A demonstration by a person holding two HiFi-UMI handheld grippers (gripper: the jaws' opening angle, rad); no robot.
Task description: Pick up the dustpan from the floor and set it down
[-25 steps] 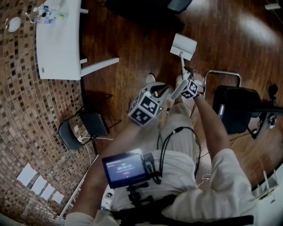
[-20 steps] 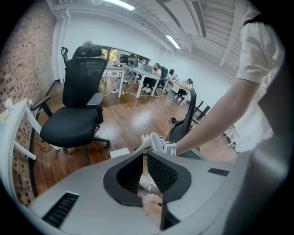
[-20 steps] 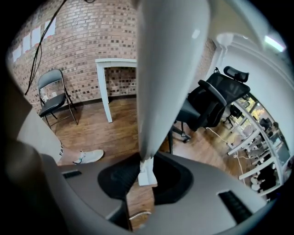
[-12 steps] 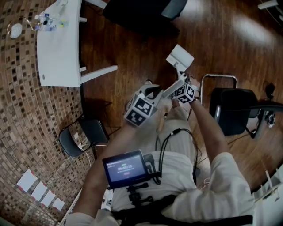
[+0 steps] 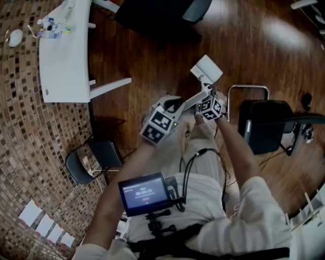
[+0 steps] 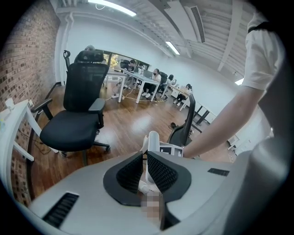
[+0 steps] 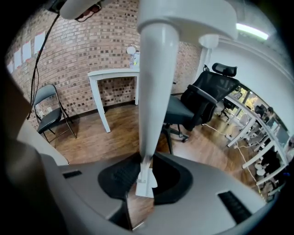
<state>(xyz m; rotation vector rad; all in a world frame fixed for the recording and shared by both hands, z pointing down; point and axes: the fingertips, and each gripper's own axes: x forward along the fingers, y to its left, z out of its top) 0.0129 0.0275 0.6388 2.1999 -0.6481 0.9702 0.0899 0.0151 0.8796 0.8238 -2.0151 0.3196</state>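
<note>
The white dustpan [image 5: 206,69] hangs over the wooden floor ahead of the person's knees, and its long white handle [image 5: 195,100] slants back towards both grippers. My right gripper [image 5: 207,94] is shut on the handle. In the right gripper view the handle [image 7: 154,92] rises from between the jaws to the pan [image 7: 183,13] overhead. My left gripper [image 5: 183,105] is shut on the same handle lower down. In the left gripper view that white handle [image 6: 152,146] stands pinched between the black pads, with the right gripper's marker cube just behind.
A white table [image 5: 66,51] stands at the far left by the brick wall, with a black folding chair [image 5: 91,157] nearer. A black office chair [image 5: 269,127] is close on the right, and another one [image 5: 157,15] is ahead. Several desks fill the room beyond [image 6: 138,82].
The pan has swung a little left and nearer, and the handle now lies flatter. Both grippers have shifted slightly left while keeping hold of it.
</note>
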